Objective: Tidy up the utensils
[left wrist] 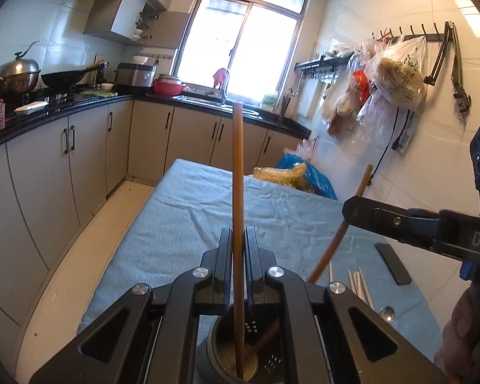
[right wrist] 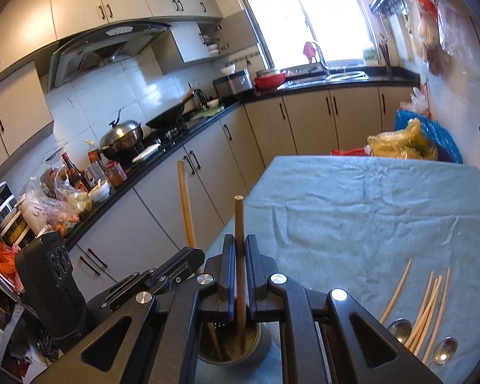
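Both tongs, left (left wrist: 238,240) & right (right wrist: 240,246), clamp upright chopsticks (left wrist: 237,172) (tips already in holder (left wrist: 240,361) directly below).

The bench (right wrist: 368,217) wears a matt, wrinkled blue cloth. Two sticks (left wrist: 237,172) look like smooth brown wood — the pale chopsticks (right wrist: 428,304) too. Spoons (right wrist: 400,329) are glossy metal; the holder (right wrist: 259,342) is dull grey, perforated — material unclear.
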